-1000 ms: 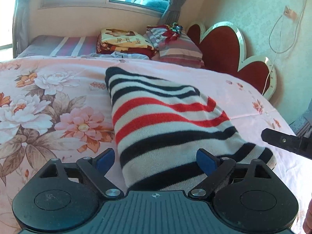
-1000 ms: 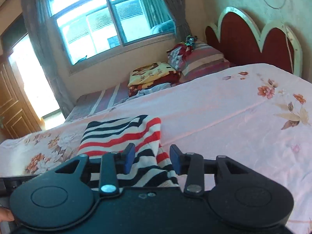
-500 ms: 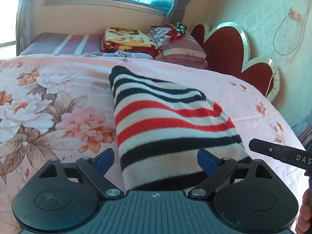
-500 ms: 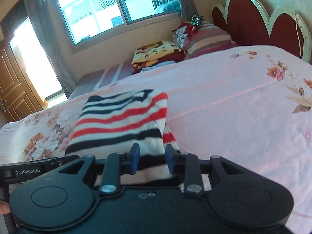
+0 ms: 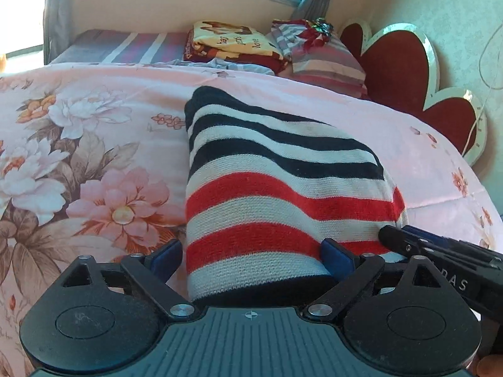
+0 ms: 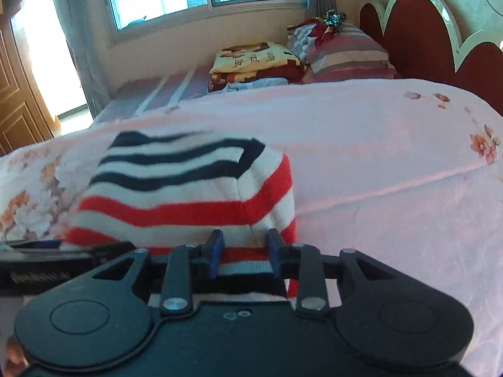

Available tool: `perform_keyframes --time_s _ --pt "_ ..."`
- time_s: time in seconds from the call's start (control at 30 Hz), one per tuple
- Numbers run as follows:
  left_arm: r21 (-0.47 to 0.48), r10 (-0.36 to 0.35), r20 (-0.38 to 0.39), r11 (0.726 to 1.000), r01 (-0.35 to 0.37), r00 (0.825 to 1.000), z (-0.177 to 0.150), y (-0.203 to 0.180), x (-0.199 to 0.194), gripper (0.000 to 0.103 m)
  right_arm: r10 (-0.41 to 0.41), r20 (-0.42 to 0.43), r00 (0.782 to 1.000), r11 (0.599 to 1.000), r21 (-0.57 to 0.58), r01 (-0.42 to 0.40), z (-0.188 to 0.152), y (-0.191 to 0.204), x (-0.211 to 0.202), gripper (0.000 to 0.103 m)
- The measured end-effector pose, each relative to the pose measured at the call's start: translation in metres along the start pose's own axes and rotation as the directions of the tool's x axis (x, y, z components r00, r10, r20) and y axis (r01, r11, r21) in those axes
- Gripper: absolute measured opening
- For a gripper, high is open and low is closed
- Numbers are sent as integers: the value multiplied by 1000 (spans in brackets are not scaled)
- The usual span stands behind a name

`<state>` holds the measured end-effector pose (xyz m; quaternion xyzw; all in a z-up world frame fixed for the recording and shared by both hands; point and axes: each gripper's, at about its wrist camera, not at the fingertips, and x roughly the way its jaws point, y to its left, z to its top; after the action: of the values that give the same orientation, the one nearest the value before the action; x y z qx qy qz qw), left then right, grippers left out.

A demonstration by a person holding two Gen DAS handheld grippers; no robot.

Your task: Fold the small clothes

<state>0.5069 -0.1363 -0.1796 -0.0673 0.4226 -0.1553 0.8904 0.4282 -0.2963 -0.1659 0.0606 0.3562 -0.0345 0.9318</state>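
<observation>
A folded knit garment [image 5: 276,188] with black, white and red stripes lies on the pink floral bedcover [image 5: 94,157]. My left gripper [image 5: 251,257] is low over its near edge with the jaws opening wide. The fabric fills most of the gap, and the left pad stands clear of it. My right gripper [image 6: 245,253] is at the garment's [image 6: 176,194] near right corner, jaws narrow, with striped fabric between the pads and no clear pinch. In the left wrist view the right gripper [image 5: 396,235] comes in beside my right finger. The left gripper [image 6: 125,248] shows at the left of the right wrist view.
Striped pillows [image 5: 327,59] and a folded yellow blanket [image 5: 232,40] lie at the far end under the window. A red scalloped headboard [image 5: 402,69] lines the right wall. A wooden door [image 6: 19,100] stands at the far left. Bare bedcover [image 6: 393,163] stretches right of the garment.
Both grippers have come forward and down onto the garment's near edge. The right jaws narrowed a little and the left jaws widened. The right gripper now sits close beside the left one.
</observation>
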Motion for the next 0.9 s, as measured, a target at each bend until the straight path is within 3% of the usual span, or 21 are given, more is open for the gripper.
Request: perform_keyframes --time_s 0.27,0.4,0.57,0.73,0.83,0.9 --pt "37 3 5 999 -3 1000 7 -3 0 100 36 -7 999 999 -23 -37 10 -1 -5 36" --pt "77 17 48 997 -20 999 16 -9 -8 100 60 40 997 998 0 -60 25 -3 -11 38" --pt "58 -2 85 998 -3 996 40 -11 -10 100 61 80 995 998 8 -61 49 -2 -3 39" --pt "-24 31 27 999 -30 999 68 -8 30 100 34 84 996 999 -9 -33 69 3 25 42" --pt "-132 37 -74 990 -47 997 67 10 63 100 10 40 999 1000 -20 -9 69 4 50 41" --pt "-173 22 -59 984 -32 998 66 17 65 100 -17 -34 999 998 -53 16 64 4 71 42"
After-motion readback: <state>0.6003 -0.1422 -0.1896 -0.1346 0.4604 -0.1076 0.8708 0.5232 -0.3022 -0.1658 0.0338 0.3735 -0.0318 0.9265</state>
